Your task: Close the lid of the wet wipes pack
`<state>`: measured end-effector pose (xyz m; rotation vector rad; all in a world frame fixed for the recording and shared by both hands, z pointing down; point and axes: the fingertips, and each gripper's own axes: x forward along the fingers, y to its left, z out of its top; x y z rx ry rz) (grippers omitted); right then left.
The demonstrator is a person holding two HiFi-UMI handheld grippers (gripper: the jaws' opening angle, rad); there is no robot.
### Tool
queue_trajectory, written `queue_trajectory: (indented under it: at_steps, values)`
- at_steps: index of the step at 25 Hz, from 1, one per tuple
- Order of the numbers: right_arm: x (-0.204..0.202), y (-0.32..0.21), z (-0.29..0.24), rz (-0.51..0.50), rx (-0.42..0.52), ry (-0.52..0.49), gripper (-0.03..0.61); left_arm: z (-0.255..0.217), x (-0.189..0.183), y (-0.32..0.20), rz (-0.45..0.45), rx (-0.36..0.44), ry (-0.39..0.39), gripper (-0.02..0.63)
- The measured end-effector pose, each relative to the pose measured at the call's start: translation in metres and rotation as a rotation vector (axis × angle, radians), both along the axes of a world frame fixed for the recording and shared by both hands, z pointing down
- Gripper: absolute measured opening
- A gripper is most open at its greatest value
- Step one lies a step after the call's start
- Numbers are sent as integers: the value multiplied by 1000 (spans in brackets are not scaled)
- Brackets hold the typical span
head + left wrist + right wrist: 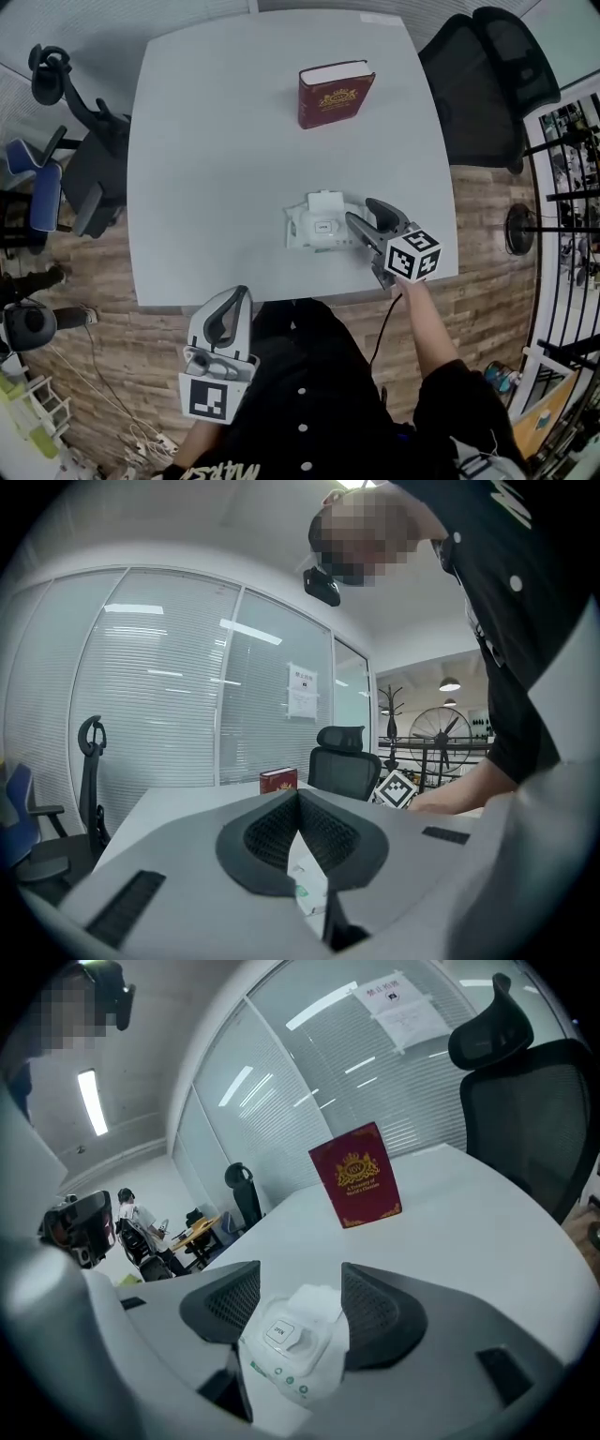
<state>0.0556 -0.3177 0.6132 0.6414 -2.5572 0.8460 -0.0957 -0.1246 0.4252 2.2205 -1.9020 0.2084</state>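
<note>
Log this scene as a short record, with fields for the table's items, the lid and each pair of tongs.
table: pale grey table, holds two things
wet wipes pack: white wet wipes pack, lies flat near the front edge
lid: faces up; cannot tell whether it is fully shut
red book: red book stands upright at the far side
right tongs: right tongs open at the pack's right side, jaws apart, not pressing it
left tongs: left tongs shut, empty, below the table's near edge

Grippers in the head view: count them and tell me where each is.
2. The left gripper hangs off the table's near edge; the right gripper is over the wet wipes pack on the table. None hidden.
</note>
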Motion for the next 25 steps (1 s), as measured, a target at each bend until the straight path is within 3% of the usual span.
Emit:
queue_trajectory:
  at_steps: [13, 17, 25]
  values:
    - [-18, -9, 71, -192, -246, 113, 279, 28, -3, 10, -57, -94, 22, 12]
    - [-21, -15, 87, -253, -333, 153, 216, 38, -6, 13, -90, -123, 29, 12]
    - [-28, -18, 103, -379, -482, 210, 201, 49, -11, 10, -123, -154, 40, 12]
